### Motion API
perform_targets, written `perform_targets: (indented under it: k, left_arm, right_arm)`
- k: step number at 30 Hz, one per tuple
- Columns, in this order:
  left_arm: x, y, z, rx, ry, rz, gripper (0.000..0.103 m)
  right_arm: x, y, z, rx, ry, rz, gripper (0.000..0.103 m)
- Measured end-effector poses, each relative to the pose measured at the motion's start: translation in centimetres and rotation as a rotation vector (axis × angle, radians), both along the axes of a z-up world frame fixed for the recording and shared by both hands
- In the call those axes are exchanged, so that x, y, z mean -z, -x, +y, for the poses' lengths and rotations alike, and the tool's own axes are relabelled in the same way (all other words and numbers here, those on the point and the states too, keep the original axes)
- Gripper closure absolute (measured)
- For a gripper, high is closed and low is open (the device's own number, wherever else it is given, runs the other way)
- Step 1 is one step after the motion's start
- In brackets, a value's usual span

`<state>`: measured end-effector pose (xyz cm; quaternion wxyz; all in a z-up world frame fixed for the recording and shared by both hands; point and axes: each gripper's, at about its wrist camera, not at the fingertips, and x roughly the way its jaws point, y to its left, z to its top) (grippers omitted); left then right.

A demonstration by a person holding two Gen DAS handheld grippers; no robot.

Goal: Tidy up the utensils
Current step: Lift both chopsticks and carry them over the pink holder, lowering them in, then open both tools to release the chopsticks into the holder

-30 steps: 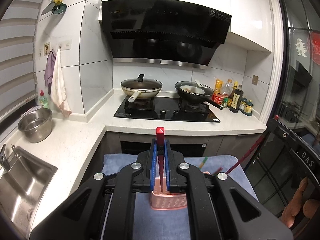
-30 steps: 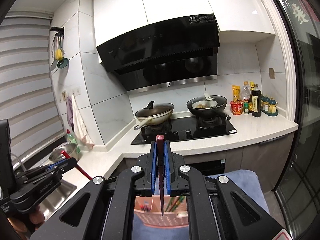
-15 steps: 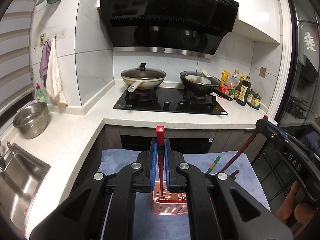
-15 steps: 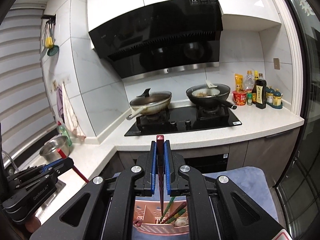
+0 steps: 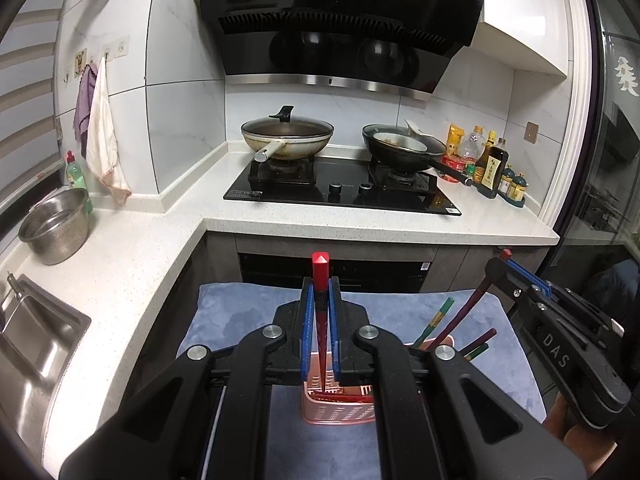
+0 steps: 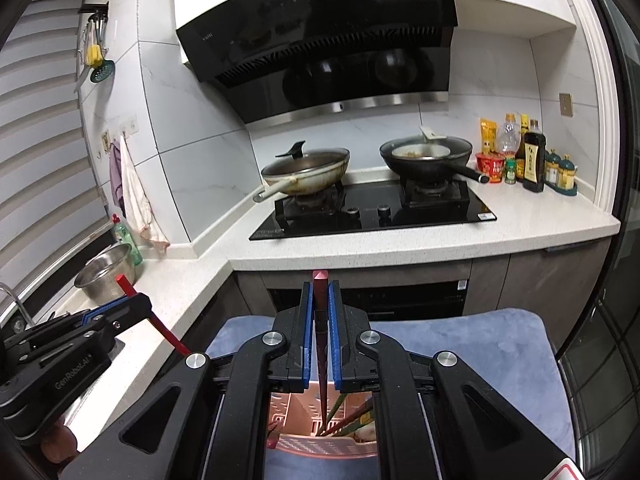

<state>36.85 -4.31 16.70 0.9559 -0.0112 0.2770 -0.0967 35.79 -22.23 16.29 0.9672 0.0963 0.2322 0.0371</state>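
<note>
The range hood (image 5: 340, 28) carries a small "vatti" logo at its upper left and a white "19" label at its upper right; smaller print beside it is too fine to read. In the left wrist view the right gripper (image 5: 505, 258) shows "DAS" on its black body, and in the right wrist view the left gripper (image 6: 124, 284) reads "GenRobot.AI". Taking the pink utensil basket (image 5: 338, 410) as the landmark: it stands on a blue cloth (image 5: 240, 320) below both grippers. The left gripper's jaws are clamped on a bright red chopstick (image 5: 320, 312), whose lower tip reaches down into the basket's left part. The right gripper's jaws are clamped on a dark red chopstick (image 6: 321, 340) whose tip points into the basket among green and dark red chopsticks (image 6: 340, 412) already standing there, leaning to the right. Beyond the basket, past the cloth's far edge, the white tabletop (image 5: 360, 224) holds a black hob (image 5: 340, 192) with a lidded pan (image 5: 286, 136) and a black wok (image 5: 404, 148). Right of the wok stand sauce bottles (image 5: 494, 168); the label on the dark one is unreadable. Far left of the basket sit a steel colander (image 5: 54, 226) and a sink (image 5: 28, 344). The gripper bodies hide most of the basket in both views.
</note>
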Motion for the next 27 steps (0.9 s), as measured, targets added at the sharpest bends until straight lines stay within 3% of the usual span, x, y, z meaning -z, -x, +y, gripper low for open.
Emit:
perform_targets:
  k: [12,14,17,27]
  left_arm:
    - [0.9,-0.4,0.0,-0.021,-0.004,0.002,0.096]
    - [0.9,-0.5,0.0,-0.027,-0.005,0.004,0.091]
    - [1.0,-0.5,0.3,-0.043,0.006,0.011,0.077]
    - [0.9,0.4,0.0,-0.036,-0.011,0.008,0.077]
  right_arm:
    - [1.9,-0.2,0.5,0.0,0.025,0.039,0.095]
    - [1.9,0.0,0.5,0.006,0.028,0.032,0.092]
    - [1.8,0.1,0.5,0.01,0.029,0.029,0.088]
    - [1.5,0.7,0.2,0.009,0.027,0.031,0.085]
